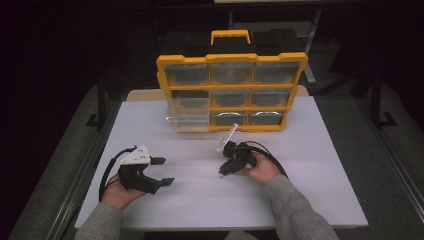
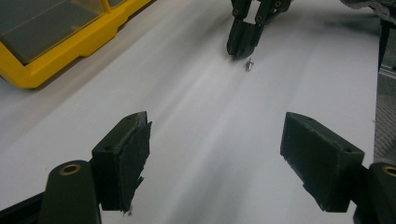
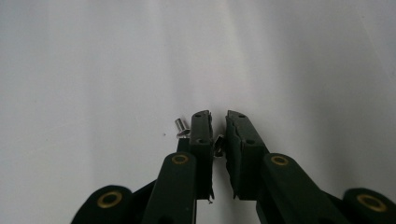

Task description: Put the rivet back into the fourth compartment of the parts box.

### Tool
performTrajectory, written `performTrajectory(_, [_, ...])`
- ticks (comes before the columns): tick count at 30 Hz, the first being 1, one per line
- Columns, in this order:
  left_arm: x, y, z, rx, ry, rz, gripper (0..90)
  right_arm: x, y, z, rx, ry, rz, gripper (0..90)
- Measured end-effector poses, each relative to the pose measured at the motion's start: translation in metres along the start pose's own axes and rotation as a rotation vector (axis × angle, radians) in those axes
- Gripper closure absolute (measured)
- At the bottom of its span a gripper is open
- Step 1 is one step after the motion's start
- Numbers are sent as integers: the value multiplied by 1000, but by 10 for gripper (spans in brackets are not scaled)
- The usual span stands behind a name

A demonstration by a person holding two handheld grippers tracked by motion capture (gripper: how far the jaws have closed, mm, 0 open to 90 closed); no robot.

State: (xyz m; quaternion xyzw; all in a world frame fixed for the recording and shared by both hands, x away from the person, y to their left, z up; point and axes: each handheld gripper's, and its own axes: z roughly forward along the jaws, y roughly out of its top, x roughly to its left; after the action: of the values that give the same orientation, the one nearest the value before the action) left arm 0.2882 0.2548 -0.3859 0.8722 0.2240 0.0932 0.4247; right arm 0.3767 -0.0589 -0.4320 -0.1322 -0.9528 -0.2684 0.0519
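The right gripper (image 3: 218,122) points down at the white table (image 1: 300,200), its jaws narrowed to a slim gap with nothing between them. Just outside its left jaw, at about nine o'clock, lies a small screw (image 3: 181,127): shiny silver, short shaft, flared head. The left gripper (image 2: 217,154), at nine o'clock across the table, hangs wide and empty. The yellow organizer (image 1: 231,92) stands at twelve o'clock.
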Motion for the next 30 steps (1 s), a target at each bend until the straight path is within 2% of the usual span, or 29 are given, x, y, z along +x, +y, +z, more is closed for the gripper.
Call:
performTrajectory(3, [0, 0, 0, -3, -1, -2, 236, -1, -1, 0, -3, 5, -2, 842])
performTrajectory(14, [0, 0, 0, -1, 0, 0, 236, -4, -2, -6, -20, 18, 17, 852])
performTrajectory(24, [0, 0, -1, -1, 0, -1, 236, -10, -3, -28, -68, 19, 51, 854])
performTrajectory(30, [0, 0, -1, -1, 0, -2, 235, -15, 4, -48, -86, 5, 44, 854])
